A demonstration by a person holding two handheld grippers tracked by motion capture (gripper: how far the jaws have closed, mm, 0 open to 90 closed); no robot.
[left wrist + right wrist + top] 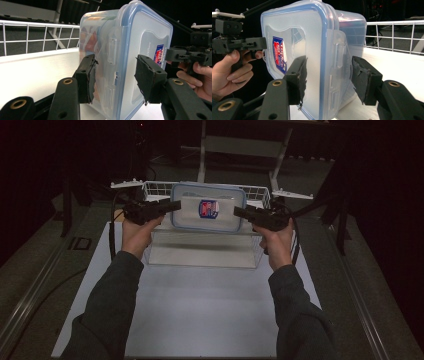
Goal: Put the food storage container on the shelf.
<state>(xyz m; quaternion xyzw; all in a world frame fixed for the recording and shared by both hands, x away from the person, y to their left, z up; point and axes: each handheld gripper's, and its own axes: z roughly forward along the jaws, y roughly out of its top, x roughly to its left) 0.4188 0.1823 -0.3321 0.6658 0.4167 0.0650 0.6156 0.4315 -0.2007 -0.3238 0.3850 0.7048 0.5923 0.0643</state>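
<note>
A clear plastic container (pixel 208 222) with a blue-rimmed lid and a red and blue label (pixel 208 208) hangs in the air over a white wire basket (pixel 257 195), its lid facing me. My left gripper (pixel 175 206) clamps its left end and my right gripper (pixel 239 212) its right end. In the left gripper view the container (pixel 140 45) sits between the black pads (pixel 88 77), one on the body and one on the lid. In the right gripper view both pads (pixel 299 75) likewise press on the container (pixel 312 37). Something orange shows inside it.
The basket (pixel 37 37) has a white solid floor and stands at the far end of a white sheet (pixel 200 310) on the table. A metal frame (pixel 240 145) stands behind the basket. Dark floor surrounds the table.
</note>
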